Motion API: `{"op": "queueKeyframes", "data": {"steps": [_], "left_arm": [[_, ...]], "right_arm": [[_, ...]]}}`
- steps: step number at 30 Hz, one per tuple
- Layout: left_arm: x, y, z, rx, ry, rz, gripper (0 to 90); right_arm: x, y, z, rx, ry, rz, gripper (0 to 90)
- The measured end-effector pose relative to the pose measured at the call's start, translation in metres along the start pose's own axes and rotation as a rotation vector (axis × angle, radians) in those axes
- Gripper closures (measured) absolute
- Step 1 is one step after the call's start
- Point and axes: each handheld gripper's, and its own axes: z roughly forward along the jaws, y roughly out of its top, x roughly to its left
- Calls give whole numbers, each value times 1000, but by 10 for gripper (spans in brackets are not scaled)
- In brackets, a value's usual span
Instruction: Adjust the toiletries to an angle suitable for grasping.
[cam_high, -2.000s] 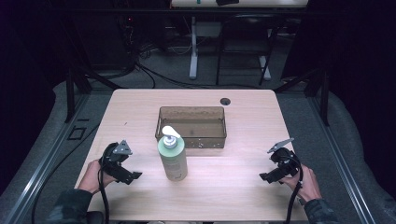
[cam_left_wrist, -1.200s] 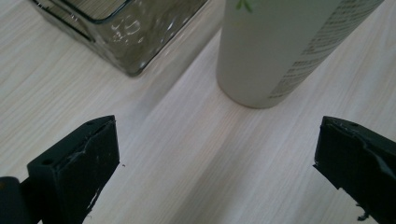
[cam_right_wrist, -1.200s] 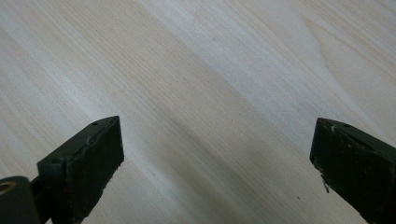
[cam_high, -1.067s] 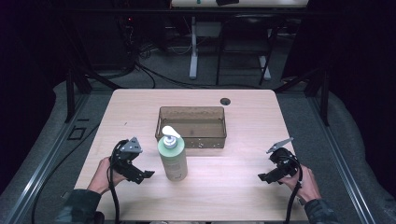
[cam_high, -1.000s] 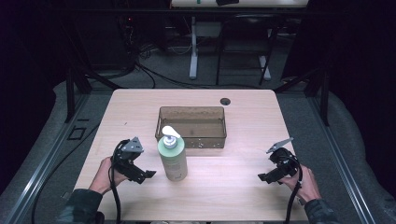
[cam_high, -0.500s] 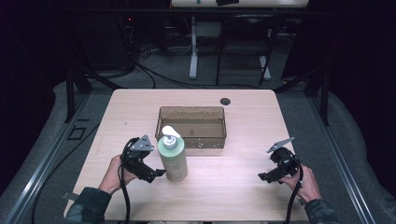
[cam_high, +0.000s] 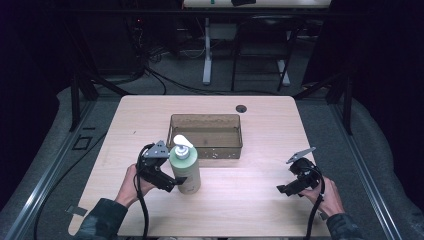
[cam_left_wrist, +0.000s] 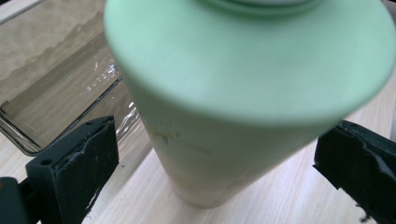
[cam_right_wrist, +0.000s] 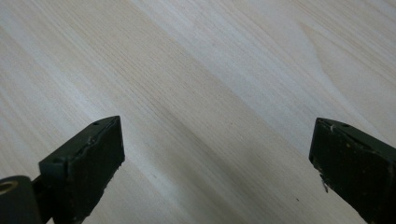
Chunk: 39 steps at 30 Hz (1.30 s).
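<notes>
left gripper (cam_high: 176, 183): jaws spread around bottle (cam_high: 185, 169), no squeeze yet | bottle: upright, mid-table, just front of bin (cam_high: 205, 121) | right gripper (cam_high: 285, 189): spread, idle, front-right | left: grasp, lift

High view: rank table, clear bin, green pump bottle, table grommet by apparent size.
1. Table
2. Clear bin
3. Green pump bottle, which stands nearer the camera than the bin, so the gap is unsure
4. Table grommet

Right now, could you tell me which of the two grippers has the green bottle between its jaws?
The left gripper: its open jaws flank the green pump bottle without visibly touching it. The right gripper sits apart, open over bare table.
</notes>
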Motion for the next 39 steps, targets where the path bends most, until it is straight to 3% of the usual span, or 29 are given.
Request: {"op": "queueKeyframes", "data": {"steps": [8, 15, 28, 39], "left_arm": [[-4, 6, 4, -23, 16, 3, 3], [-5, 8, 5, -55, 28, -3, 116], [-6, 8, 5, -62, 51, -22, 123], [-1, 9, 4, -55, 132, -86, 124]], "right_arm": [[0, 0, 0, -5, 1, 1, 31], [0, 0, -1, -7, -4, 2, 34], [0, 0, -1, -7, -10, 3, 38], [0, 0, -1, -5, -13, 1, 38]]}}
